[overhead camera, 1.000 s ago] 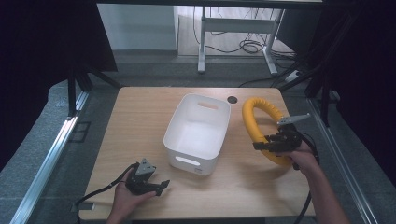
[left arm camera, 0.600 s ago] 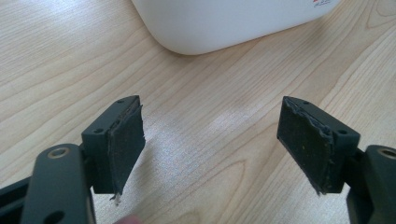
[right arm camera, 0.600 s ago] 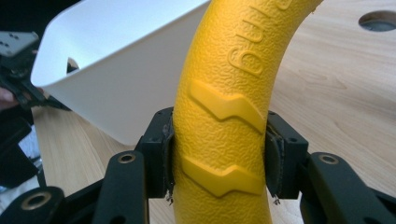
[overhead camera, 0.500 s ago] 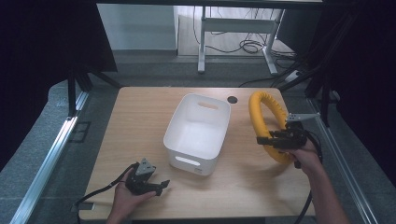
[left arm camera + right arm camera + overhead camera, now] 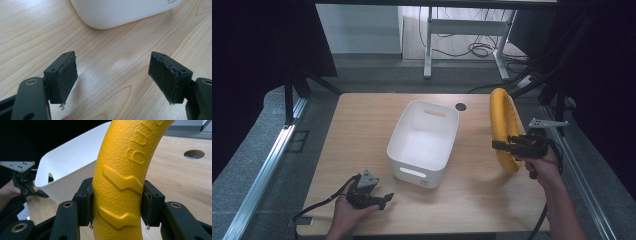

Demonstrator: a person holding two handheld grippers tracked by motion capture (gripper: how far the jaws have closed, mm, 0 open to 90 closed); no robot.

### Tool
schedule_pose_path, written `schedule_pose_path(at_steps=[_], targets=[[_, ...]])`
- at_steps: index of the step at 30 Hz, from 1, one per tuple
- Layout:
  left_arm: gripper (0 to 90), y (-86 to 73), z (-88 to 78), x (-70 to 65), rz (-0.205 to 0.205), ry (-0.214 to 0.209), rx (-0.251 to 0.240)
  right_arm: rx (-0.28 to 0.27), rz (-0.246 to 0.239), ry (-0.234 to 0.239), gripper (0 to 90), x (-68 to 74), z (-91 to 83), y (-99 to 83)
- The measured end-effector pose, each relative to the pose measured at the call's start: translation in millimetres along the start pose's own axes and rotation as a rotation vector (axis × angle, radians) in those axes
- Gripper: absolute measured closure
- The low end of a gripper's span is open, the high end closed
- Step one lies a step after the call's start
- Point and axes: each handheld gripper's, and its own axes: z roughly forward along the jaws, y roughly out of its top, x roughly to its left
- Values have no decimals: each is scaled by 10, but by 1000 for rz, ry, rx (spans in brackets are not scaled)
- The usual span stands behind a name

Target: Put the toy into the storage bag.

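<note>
A yellow rubber ring (image 5: 504,127) stands tipped up on edge at the table's right side, with my right gripper (image 5: 506,146) shut on its lower part. In the right gripper view the ring (image 5: 122,170) is textured, with raised zigzag marks, and both pads press its sides; the right gripper (image 5: 117,206) grips it from below. A white plastic bin (image 5: 424,142) with handle slots sits mid-table, empty. My left gripper (image 5: 382,199) rests low near the front edge, left of the bin, its jaws open over bare wood (image 5: 112,75).
The wooden table (image 5: 362,130) has a round cable hole (image 5: 460,107) behind the bin. A metal rail (image 5: 267,165) runs along the left side. The bin's corner (image 5: 120,12) lies just beyond my left gripper. The other hand and gripper (image 5: 22,178) appear past the bin.
My right gripper has lifted the yellow ring from lying flat to standing up on edge. The left hand has stayed where it was.
</note>
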Motion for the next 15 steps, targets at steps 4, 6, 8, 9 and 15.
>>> schedule_pose_path(at_steps=[4,6,8,9,15], targets=[[230,1,-3,2,2,1,0,-34,-7,10,519,24,-15,36],[230,0,-2,2,2,0,0,-41,-6,14,518,33,-16,44],[230,0,-2,1,2,0,0,-54,-12,19,518,63,-16,61],[230,0,-1,3,3,1,1,-59,-17,20,518,71,-12,65],[230,0,1,0,2,1,1,-103,-15,14,518,113,-7,83]])
